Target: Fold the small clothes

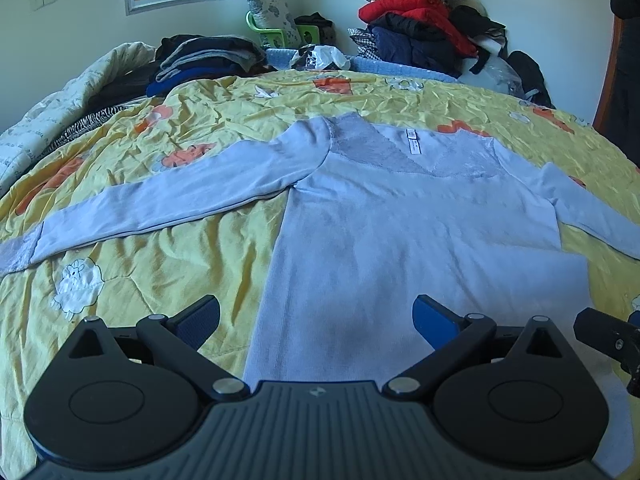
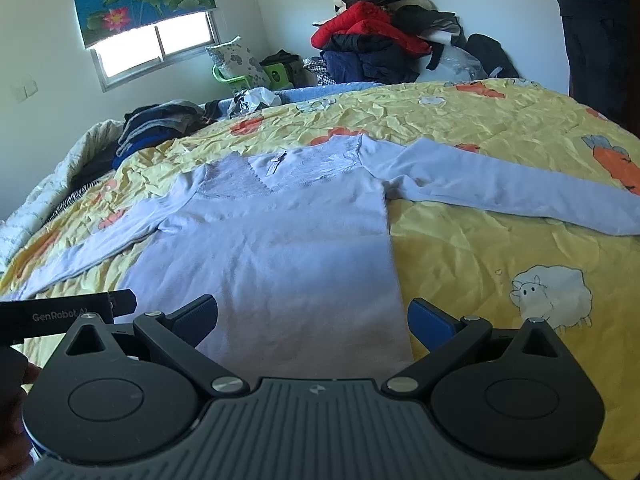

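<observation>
Shirt (image 1: 400,216) flat on bedspread (image 1: 160,248) — sleeves spread, both hand-held grippers agape.

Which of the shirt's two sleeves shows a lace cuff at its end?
The left sleeve, stretched out toward the left edge of the left wrist view, ends in a lace cuff. The right sleeve runs out of frame, its cuff unseen.

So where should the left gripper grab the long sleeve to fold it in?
Probably near the cuff end of the left sleeve, coming down from above with the left gripper open. The sleeve lies flat and stretched straight out sideways on the yellow quilt, away from the shirt's body, so pinching its far end should let the whole length swing over in one go.
</observation>
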`<state>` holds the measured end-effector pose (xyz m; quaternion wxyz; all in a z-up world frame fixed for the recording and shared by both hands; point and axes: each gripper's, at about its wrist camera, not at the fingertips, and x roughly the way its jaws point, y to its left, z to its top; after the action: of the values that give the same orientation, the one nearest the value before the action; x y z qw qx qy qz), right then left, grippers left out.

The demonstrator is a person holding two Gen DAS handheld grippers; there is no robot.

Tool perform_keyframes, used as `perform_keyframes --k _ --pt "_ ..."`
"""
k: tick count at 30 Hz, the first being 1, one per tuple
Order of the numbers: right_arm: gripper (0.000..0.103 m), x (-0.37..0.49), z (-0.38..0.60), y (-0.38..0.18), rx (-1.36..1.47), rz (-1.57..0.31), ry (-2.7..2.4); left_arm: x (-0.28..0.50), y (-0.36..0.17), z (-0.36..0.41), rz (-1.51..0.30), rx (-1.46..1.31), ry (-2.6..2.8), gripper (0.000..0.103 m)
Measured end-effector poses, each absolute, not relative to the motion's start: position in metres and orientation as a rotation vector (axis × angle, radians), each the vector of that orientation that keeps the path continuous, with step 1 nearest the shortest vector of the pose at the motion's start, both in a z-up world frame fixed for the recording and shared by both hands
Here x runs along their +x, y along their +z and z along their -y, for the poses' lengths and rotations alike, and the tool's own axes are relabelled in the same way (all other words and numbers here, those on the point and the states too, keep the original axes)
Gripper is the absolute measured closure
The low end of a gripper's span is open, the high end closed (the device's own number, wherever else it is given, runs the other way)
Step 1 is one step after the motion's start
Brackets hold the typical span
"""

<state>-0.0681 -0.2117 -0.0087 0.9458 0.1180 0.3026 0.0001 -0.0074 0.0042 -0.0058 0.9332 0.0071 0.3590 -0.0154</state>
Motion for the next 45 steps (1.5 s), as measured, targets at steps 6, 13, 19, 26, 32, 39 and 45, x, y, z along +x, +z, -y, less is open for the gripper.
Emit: perform_keyframes --k 6,13,19,26,32,39,45 --pt "0.001 -0.073 0.213 -0.003 0.221 -0.566 0.012 -0.005 -0.008 -0.002 -0.734 0.022 -0.032 0.000" --pt "0.002 -0.071 0.223 -0.007 0.292 -0.587 0.022 -0.002 -0.009 0.009 -0.744 0.054 -0.040 0.000" --pt "0.004 -0.064 0.237 -0.001 0.313 -0.571 -0.003 0.004 -0.007 0.014 -0.722 0.048 -0.059 0.000" --pt "0.004 -0.056 0.257 -0.020 0.371 -0.602 -0.064 0.010 -0.002 0.031 -0.683 0.057 -0.112 0.000" --pt "0.010 -0.059 0.276 -0.022 0.390 -0.570 -0.151 0.020 -0.004 0.060 -0.687 0.086 -0.189 0.000" --pt "0.010 -0.081 0.370 -0.026 0.481 -0.465 -0.481 0.025 -0.011 0.072 -0.718 0.083 -0.210 0.000" --pt "0.012 -0.097 0.426 -0.056 0.611 -0.404 -0.595 0.028 -0.016 0.081 -0.735 0.104 -0.218 0.000"
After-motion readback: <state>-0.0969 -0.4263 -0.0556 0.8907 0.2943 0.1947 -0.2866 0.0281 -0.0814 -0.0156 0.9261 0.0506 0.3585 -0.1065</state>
